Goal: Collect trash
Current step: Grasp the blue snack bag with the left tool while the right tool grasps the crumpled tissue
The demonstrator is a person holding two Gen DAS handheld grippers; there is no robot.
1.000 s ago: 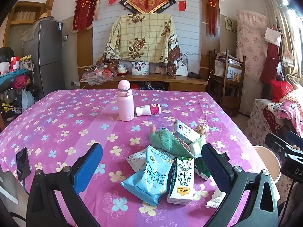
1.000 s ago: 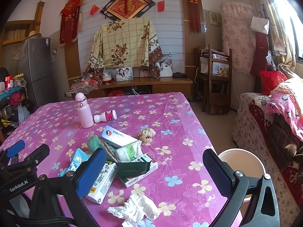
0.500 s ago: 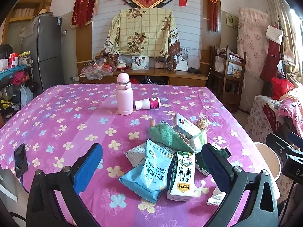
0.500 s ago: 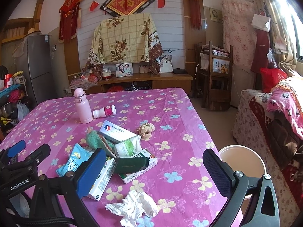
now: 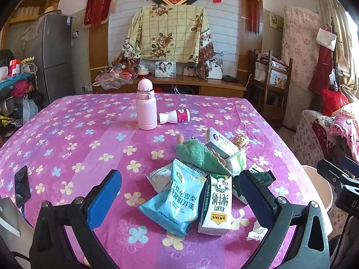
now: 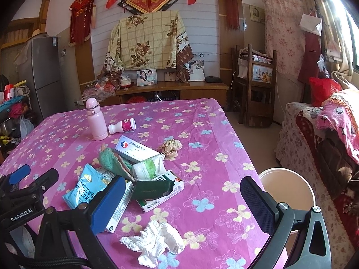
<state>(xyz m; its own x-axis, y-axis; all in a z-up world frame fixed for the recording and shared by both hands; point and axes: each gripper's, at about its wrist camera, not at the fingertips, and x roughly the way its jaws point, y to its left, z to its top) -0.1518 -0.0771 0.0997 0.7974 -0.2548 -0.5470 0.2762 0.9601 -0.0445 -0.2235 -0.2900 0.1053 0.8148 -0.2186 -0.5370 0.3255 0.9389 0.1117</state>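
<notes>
Hovering with their blue pads wide apart and nothing between them, both grippers face the litter at the near end of the table. The left gripper (image 5: pixel 179 192) has edged in over the last second — the blue snack bag (image 5: pixel 174 201) and the milk carton (image 5: pixel 216 204) now sit larger and lower between its fingers than a second ago. The right gripper (image 6: pixel 181 199) has likewise closed in a little; the crumpled tissue (image 6: pixel 154 242) lies just ahead of it, with the torn green-and-white box (image 6: pixel 160 190) beyond its left pad.

Nothing has been lifted, so the collecting looks barely begun — this is an approach.

Farther out sit the green cloth (image 5: pixel 199 157), a white medicine box (image 6: pixel 135 149) and a dried flower head (image 6: pixel 171 148). The pink bottle (image 5: pixel 146 105) stands upright, a small white bottle (image 5: pixel 175 117) lying beside it.

The pale bin (image 6: pixel 289 190) waits off the table's right edge, so the right gripper seems the better placed to drop things in.
</notes>
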